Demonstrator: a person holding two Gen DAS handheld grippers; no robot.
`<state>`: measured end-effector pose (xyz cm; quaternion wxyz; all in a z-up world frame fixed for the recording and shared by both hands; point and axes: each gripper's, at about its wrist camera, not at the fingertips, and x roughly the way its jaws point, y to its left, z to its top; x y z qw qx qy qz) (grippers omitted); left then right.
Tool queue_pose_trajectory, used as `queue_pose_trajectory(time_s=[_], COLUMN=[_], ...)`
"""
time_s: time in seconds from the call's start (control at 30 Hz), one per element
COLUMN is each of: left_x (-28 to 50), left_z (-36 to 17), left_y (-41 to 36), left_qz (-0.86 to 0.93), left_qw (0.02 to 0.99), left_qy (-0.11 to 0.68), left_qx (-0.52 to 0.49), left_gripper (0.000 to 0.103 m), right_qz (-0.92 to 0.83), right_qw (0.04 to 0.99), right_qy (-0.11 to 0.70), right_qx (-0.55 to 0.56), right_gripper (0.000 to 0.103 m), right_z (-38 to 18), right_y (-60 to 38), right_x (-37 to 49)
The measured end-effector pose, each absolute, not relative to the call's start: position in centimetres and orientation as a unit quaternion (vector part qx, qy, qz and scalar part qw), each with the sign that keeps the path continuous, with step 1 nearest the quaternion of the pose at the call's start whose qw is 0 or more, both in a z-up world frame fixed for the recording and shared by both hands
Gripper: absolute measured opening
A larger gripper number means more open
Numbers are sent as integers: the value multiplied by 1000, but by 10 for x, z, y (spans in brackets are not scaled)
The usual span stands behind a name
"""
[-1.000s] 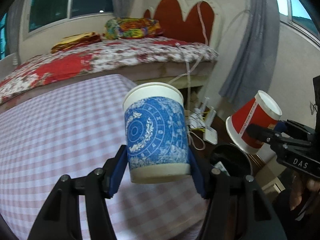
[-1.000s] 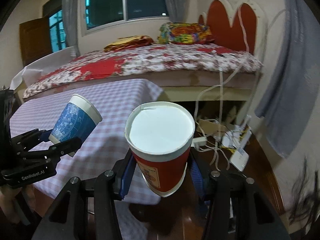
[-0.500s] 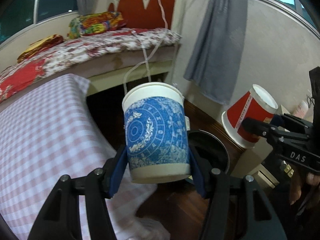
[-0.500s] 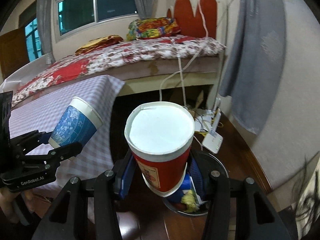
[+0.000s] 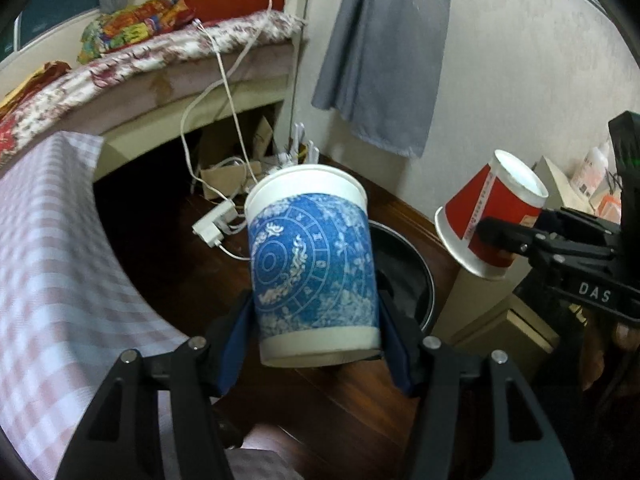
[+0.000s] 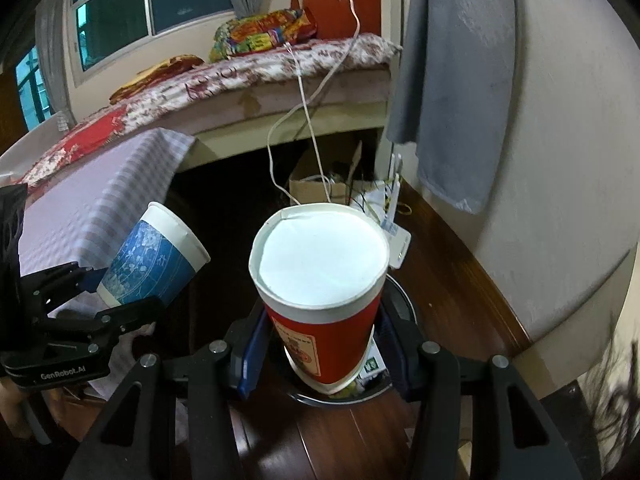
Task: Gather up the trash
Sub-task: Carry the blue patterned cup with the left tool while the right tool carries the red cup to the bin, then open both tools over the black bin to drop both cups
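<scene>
Clamping empty cups: left gripper [image 5: 316,344] blue cup [image 5: 312,260], right gripper [image 6: 320,352] red cup [image 6: 320,280].

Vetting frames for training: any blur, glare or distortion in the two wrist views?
Left wrist: the checked cloth at the left edge is motion-smeared, while the blue cup in the left gripper stays sharp; straight lines bow strongly. Right wrist: the wall and lower right corner smear, the red cup in the right gripper is crisp, and its white interior looks near blown out.
</scene>
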<state>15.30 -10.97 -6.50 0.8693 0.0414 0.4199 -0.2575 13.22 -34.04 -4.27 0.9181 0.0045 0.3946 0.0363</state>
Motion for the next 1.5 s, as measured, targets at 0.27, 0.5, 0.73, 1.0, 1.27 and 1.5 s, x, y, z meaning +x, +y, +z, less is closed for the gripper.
queue_pose_trajectory(time_s=[0.27, 0.5, 0.73, 1.0, 1.27, 1.5], left_x=[171, 189, 206, 225, 219, 196], left_z=[-93, -120, -147, -176, -181, -167], left_y=[-141, -166, -174, -175, -138, -140], left_qz=[-285, -300, -310, -322, -225, -185], left_qw=[849, 831, 811, 785, 825, 856], left_qy=[441, 464, 492, 528, 518, 482], left_qx=[55, 66, 58, 21, -12, 43], left_gripper=[60, 60, 61, 68, 102, 102], right_qz=[48, 73, 99, 143, 20, -28], right_qw=[905, 892, 871, 853, 868, 857], right_qy=[423, 446, 478, 491, 489, 514], right_qx=[-8, -29, -47, -105, -77, 4], right_gripper=[53, 53, 53, 79, 100, 103], right_z=[-81, -113, -151, -183, -184, -188], right_y=[-362, -372, -374, -356, -394, -396], right_x=[143, 164, 186, 203, 194, 188])
